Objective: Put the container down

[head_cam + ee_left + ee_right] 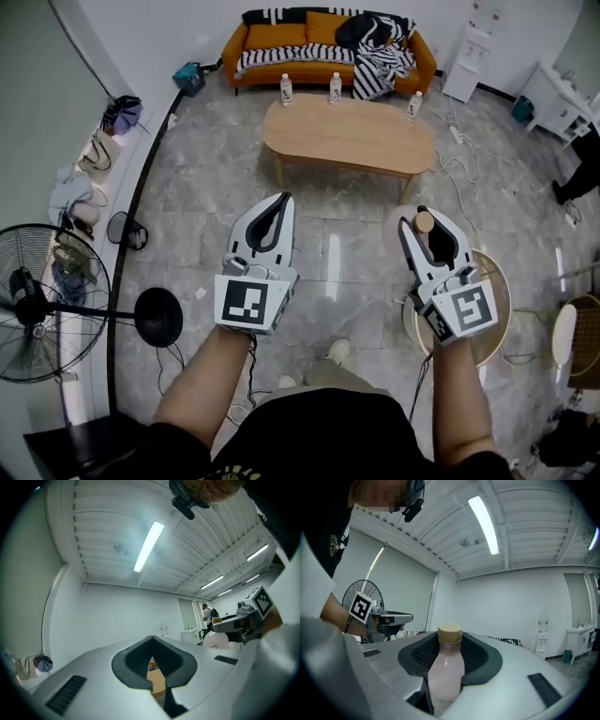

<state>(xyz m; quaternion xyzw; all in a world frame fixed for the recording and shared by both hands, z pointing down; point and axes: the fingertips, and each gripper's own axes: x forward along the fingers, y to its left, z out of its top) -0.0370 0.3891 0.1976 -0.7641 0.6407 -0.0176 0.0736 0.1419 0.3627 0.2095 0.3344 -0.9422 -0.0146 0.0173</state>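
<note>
The container is a pale pink bottle (446, 667) with a round wooden cap (425, 222). It stands upright between the jaws of my right gripper (419, 216), which is shut on its body, with the cap level with the jaw tips (451, 634). The bottle hangs in the air over the rim of a small round side table (495, 281). My left gripper (281, 199) is held level beside it, to the left. Its tips meet and nothing is between them (152, 638). In the left gripper view the bottle (216, 639) shows at the right.
A wooden coffee table (349, 134) with three bottles stands ahead, and an orange sofa (281, 42) is behind it. A standing fan (42, 300) is at the left. Cables (459, 178) trail over the tiled floor, and a white dispenser (467, 61) stands by the far wall.
</note>
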